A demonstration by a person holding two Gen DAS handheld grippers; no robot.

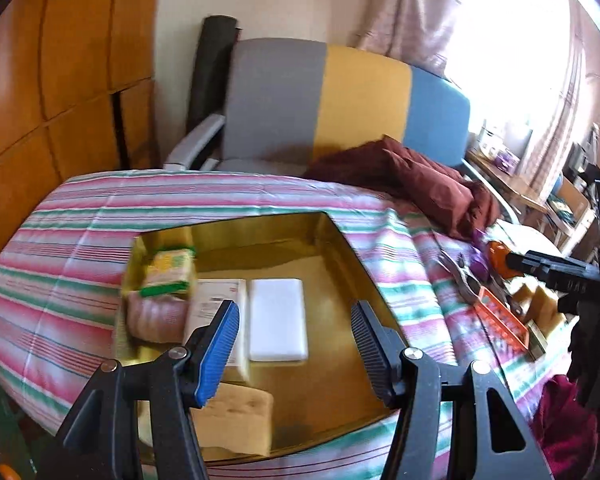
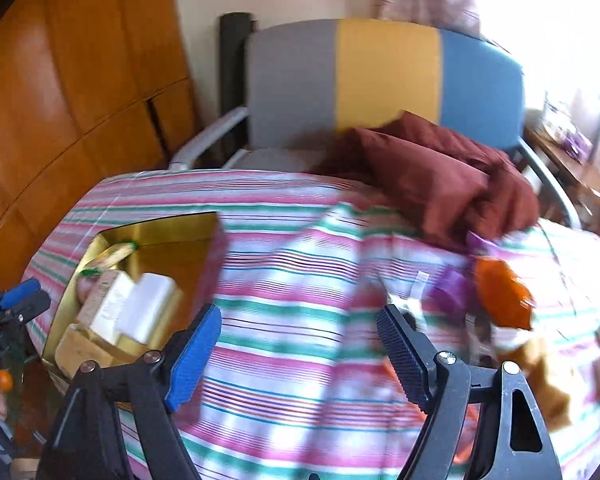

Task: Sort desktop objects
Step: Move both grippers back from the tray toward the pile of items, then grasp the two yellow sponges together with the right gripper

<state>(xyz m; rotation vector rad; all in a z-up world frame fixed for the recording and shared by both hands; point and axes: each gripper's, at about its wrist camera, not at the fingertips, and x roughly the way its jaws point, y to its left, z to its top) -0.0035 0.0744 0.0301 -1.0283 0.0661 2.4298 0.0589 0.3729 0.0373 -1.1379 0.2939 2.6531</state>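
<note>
A gold tray (image 1: 340,240) lies on the striped cloth (image 1: 80,216). In it are a white block (image 1: 278,320), a white box (image 1: 220,304), a yellow-green packet (image 1: 168,272), a pink item (image 1: 156,318) and a tan sponge (image 1: 236,420). My left gripper (image 1: 296,348) is open and empty above the tray's near side. My right gripper (image 2: 300,356) is open and empty over the bare cloth (image 2: 292,280), right of the tray (image 2: 180,232). Pliers (image 1: 460,276), an orange piece (image 1: 500,320) and purple items (image 2: 452,292) lie at the right, blurred.
A dark red cloth (image 2: 440,172) is heaped at the table's far right edge. A grey, yellow and blue chair (image 1: 340,100) stands behind the table. Wooden cabinets (image 1: 40,80) fill the left. A cluttered side table (image 1: 512,176) stands by the window.
</note>
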